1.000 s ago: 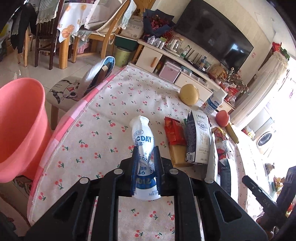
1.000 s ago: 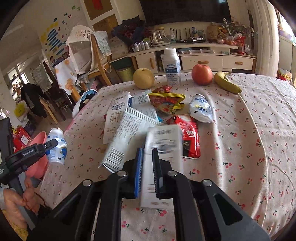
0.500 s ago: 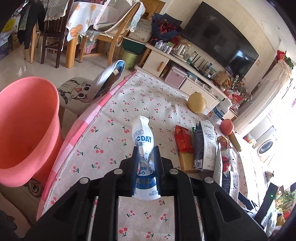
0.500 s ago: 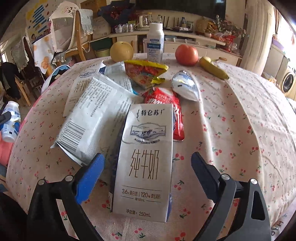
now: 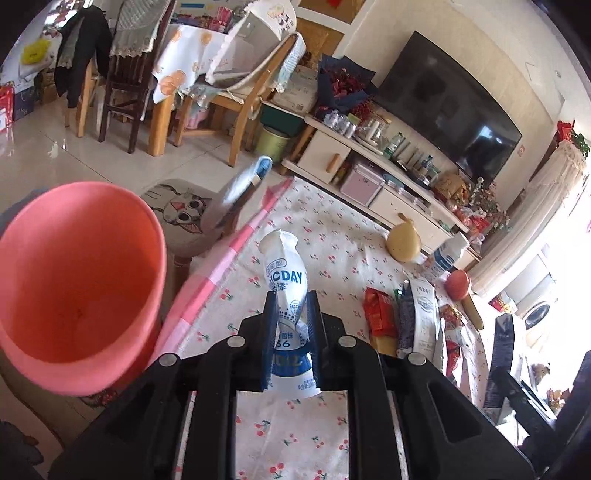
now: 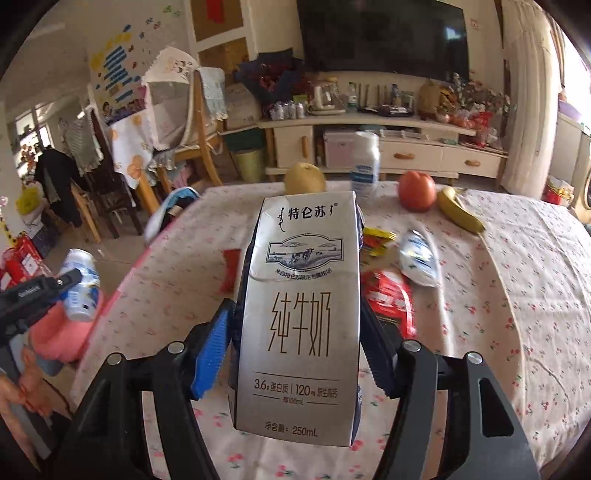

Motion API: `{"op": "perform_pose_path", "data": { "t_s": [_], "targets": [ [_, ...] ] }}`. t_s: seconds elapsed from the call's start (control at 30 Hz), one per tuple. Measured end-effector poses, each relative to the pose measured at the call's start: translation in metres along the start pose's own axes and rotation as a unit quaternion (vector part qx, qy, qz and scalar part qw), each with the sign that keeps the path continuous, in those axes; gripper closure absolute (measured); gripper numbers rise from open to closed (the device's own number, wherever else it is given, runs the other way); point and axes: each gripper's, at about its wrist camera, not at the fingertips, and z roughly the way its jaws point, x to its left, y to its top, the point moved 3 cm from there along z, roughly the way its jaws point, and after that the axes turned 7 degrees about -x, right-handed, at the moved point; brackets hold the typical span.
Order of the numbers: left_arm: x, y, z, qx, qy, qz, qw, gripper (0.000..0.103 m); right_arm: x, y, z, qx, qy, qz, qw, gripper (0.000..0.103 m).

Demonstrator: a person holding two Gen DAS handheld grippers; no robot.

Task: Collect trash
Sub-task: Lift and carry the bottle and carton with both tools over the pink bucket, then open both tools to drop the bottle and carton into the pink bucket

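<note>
The right gripper, open before, now clamps the silver milk carton; the left gripper, holding the white yogurt bottle, nears the pink bin.

Left wrist view: looks forward along the left gripper from the table's edge, angled down over the cherry-print tablecloth, with the pink bin close at left of frame. Right wrist view: looks level along the right gripper across the same tablecloth toward the TV cabinet. Both views share the pear, the apple and the television.
</note>
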Motion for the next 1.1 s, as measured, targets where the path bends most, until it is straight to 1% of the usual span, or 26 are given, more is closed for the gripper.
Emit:
{"op": "perform_pose_path", "data": {
  "t_s": [0.07, 0.13, 0.2, 0.27, 0.33, 0.4, 0.47, 0.53, 0.6, 0.63, 0.67, 0.7, 0.73, 0.77, 0.8, 0.83, 0.87, 0.93, 0.97, 1.03, 1.1],
  "targets": [
    [0.017, 0.011, -0.007, -0.024, 0.031, -0.006, 0.9992, 0.085, 0.04, 0.014, 0.0, -0.003, 0.055, -0.007, 0.998, 0.037],
    [0.039, 0.023, -0.01, -0.039, 0.068, -0.022, 0.9967, 0.085, 0.085, 0.024, 0.007, 0.004, 0.11, -0.018, 0.994, 0.036],
    [0.064, 0.033, -0.013, -0.05, 0.112, -0.036, 0.9919, 0.086, 0.131, 0.03, 0.019, 0.015, 0.161, -0.029, 0.986, 0.036],
    [0.09, 0.041, -0.015, -0.052, 0.144, -0.059, 0.9864, 0.086, 0.176, 0.033, 0.035, 0.03, 0.205, -0.041, 0.978, 0.036],
    [0.117, 0.046, -0.017, -0.048, 0.176, -0.083, 0.9797, 0.085, 0.219, 0.033, 0.055, 0.048, 0.236, -0.049, 0.969, 0.036],
    [0.142, 0.048, -0.016, -0.039, 0.196, -0.114, 0.9731, 0.086, 0.255, 0.029, 0.075, 0.071, 0.266, -0.044, 0.96, 0.036],
    [0.164, 0.047, -0.016, -0.03, 0.215, -0.139, 0.9661, 0.085, 0.285, 0.022, 0.095, 0.091, 0.279, -0.049, 0.955, 0.036],
    [0.18, 0.045, -0.014, -0.022, 0.224, -0.158, 0.9615, 0.085, 0.309, 0.015, 0.114, 0.109, 0.289, -0.052, 0.95, 0.035],
    [0.191, 0.044, -0.01, -0.011, 0.228, -0.176, 0.9575, 0.085, 0.325, 0.007, 0.128, 0.124, 0.297, -0.051, 0.945, 0.035],
    [0.195, 0.043, -0.009, -0.009, 0.235, -0.182, 0.9547, 0.084, 0.329, 0.005, 0.135, 0.128, 0.299, -0.05, 0.944, 0.029],
    [0.197, 0.043, -0.01, -0.009, 0.241, -0.184, 0.9529, 0.083, 0.332, 0.004, 0.141, 0.131, 0.297, -0.045, 0.945, 0.021],
    [0.198, 0.044, -0.009, -0.009, 0.244, -0.184, 0.9521, 0.078, 0.33, 0.004, 0.144, 0.133, 0.298, -0.038, 0.945, 0.019],
    [0.198, 0.044, -0.008, -0.01, 0.249, -0.181, 0.9515, 0.066, 0.326, 0.004, 0.146, 0.132, 0.298, -0.029, 0.945, 0.017],
    [0.197, 0.044, -0.007, -0.011, 0.252, -0.176, 0.9514, 0.058, 0.318, 0.004, 0.146, 0.131, 0.294, -0.021, 0.947, 0.015],
    [0.196, 0.045, -0.006, -0.013, 0.253, -0.173, 0.9518, 0.045, 0.312, 0.005, 0.146, 0.129, 0.288, -0.016, 0.949, 0.015],
    [0.193, 0.045, -0.006, -0.018, 0.251, -0.169, 0.9528, 0.04, 0.304, 0.007, 0.146, 0.126, 0.283, -0.012, 0.951, 0.015],
    [0.192, 0.045, -0.006, -0.024, 0.246, -0.165, 0.9547, 0.038, 0.296, 0.009, 0.143, 0.12, 0.278, -0.01, 0.953, 0.013],
    [0.184, 0.046, -0.005, -0.036, 0.246, -0.15, 0.9571, 0.027, 0.278, 0.01, 0.135, 0.106, 0.262, -0.009, 0.959, 0.011],
    [0.177, 0.047, -0.006, -0.042, 0.248, -0.138, 0.9579, 0.026, 0.267, 0.01, 0.131, 0.097, 0.252, -0.01, 0.963, 0.01],
    [0.165, 0.05, -0.006, -0.052, 0.252, -0.115, 0.9596, 0.021, 0.248, 0.009, 0.121, 0.084, 0.236, -0.013, 0.968, 0.01],
    [0.15, 0.052, -0.006, -0.062, 0.247, -0.095, 0.9623, 0.02, 0.228, 0.007, 0.11, 0.066, 0.217, -0.02, 0.974, 0.009]
  ]
}}
